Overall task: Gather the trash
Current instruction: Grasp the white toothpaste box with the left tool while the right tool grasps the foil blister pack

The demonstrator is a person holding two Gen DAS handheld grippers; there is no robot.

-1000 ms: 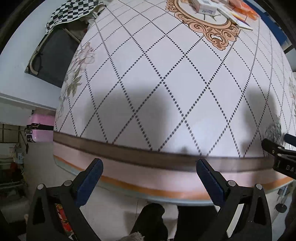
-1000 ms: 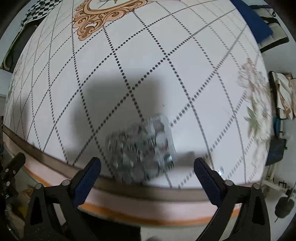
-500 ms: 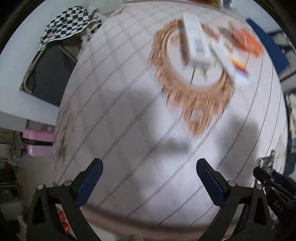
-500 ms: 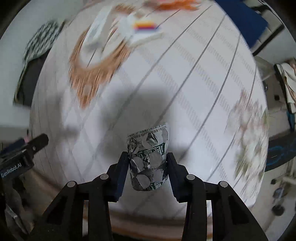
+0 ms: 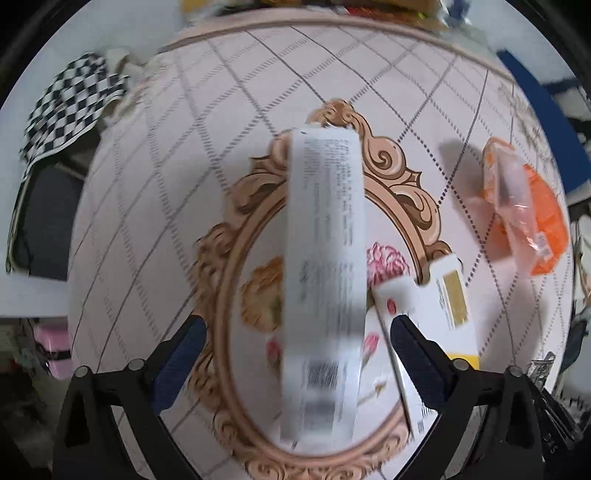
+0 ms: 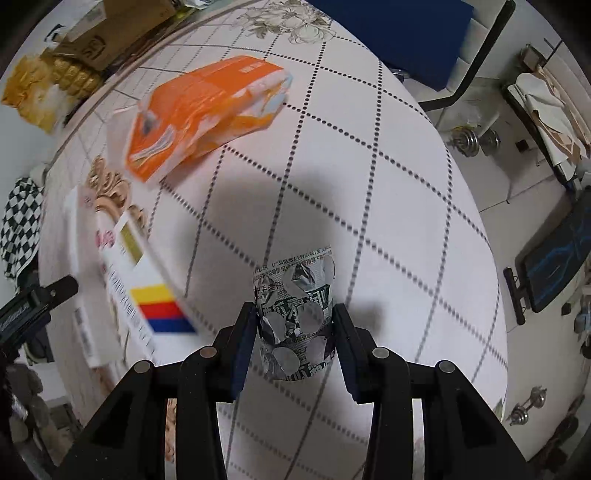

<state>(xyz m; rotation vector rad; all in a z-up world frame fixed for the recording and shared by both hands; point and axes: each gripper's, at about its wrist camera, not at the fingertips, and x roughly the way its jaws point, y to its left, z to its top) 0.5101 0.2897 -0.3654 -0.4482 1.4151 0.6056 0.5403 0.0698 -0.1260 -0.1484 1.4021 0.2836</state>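
Note:
My right gripper (image 6: 294, 325) is shut on a silver foil blister pack (image 6: 295, 314) and holds it above the white patterned table (image 6: 388, 184). My left gripper (image 5: 293, 343) is open, its fingers on either side of a long white box (image 5: 323, 280) that lies on the table's ornate oval emblem. A flattened white carton with yellow, red and blue stripes (image 6: 147, 295) lies right of that box; it also shows in the left wrist view (image 5: 439, 314). An orange plastic packet (image 5: 524, 210) lies further right, also in the right wrist view (image 6: 207, 107).
A checkered cloth (image 5: 70, 107) hangs past the table's left edge. A cardboard box (image 6: 110, 33) and a gold packet (image 6: 48, 81) stand at the table's far side. A blue chair (image 6: 406, 33), dumbbells (image 6: 476, 140) and a bag (image 6: 554, 266) are on the floor to the right.
My right gripper shut on the blister pack and lifted it off the table near its front edge. My left gripper moved forward from the table edge to straddle the long white box.

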